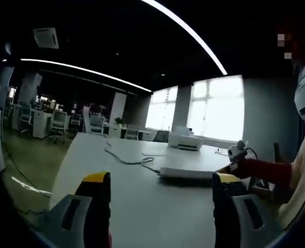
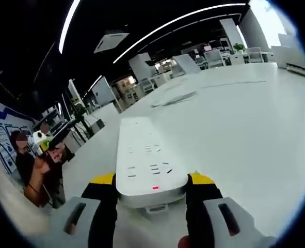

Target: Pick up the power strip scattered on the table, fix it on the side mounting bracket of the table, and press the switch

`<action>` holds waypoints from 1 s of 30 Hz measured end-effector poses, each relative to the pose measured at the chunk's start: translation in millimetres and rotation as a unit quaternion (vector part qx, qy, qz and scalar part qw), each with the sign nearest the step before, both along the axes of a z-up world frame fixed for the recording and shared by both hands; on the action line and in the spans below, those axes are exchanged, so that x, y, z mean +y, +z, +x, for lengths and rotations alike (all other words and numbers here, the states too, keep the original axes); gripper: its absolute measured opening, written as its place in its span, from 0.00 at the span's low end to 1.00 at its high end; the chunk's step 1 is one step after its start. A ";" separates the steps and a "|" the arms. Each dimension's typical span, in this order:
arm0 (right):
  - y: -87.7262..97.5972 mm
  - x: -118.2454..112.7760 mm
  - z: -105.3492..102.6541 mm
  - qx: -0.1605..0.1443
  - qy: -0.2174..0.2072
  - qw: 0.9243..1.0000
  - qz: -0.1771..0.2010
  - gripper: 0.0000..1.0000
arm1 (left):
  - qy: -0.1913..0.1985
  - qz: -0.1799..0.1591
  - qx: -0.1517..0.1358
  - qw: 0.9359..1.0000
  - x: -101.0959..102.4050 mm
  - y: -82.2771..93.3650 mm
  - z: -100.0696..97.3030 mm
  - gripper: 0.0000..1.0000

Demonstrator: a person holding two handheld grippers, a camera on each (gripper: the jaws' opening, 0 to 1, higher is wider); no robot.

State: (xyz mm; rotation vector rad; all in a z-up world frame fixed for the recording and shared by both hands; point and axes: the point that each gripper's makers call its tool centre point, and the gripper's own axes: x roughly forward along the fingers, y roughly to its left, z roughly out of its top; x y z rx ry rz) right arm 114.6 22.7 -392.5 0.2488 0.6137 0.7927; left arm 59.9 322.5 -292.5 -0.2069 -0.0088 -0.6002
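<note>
My right gripper (image 2: 151,192) pinches the strip (image 2: 144,157) by its near end, long axis running straight ahead over the table (image 2: 245,119). My left gripper (image 1: 161,192), spread and empty, stands farther off.

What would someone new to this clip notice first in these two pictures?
In the right gripper view, the white power strip dominates: it lies lengthwise on the white table, its near end between the right tongs, a small red light glowing there. In the left gripper view the same strip lies further off across the table, its cable trailing away, beyond the open left tongs.
</note>
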 end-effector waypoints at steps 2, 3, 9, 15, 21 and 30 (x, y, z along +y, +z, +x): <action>0.0 1.2 -0.9 0.001 -0.003 1.000 -0.001 0.48 | -0.002 -0.004 0.002 1.000 -1.9 1.2 0.5 0.84; -0.3 1.9 -1.5 0.000 -0.005 1.000 -0.003 0.48 | -0.004 -0.008 0.004 1.000 -2.9 1.6 0.9 0.84; -0.5 6.0 -4.4 -0.001 -0.017 1.000 -0.003 0.48 | -0.012 -0.048 0.076 0.996 -4.9 -11.6 6.4 0.89; -0.7 7.5 -6.4 -0.005 -0.024 1.000 -0.007 0.48 | -0.016 -0.072 0.100 0.992 -3.5 -14.5 11.3 0.89; -1.2 8.3 -7.0 -0.011 -0.028 0.999 -0.014 0.48 | -0.022 -0.093 0.135 0.986 -9.7 -16.1 16.1 0.87; -1.4 8.7 -6.7 -0.016 -0.032 0.999 -0.010 0.48 | -0.021 -0.139 0.210 0.967 -22.0 -26.1 25.6 0.88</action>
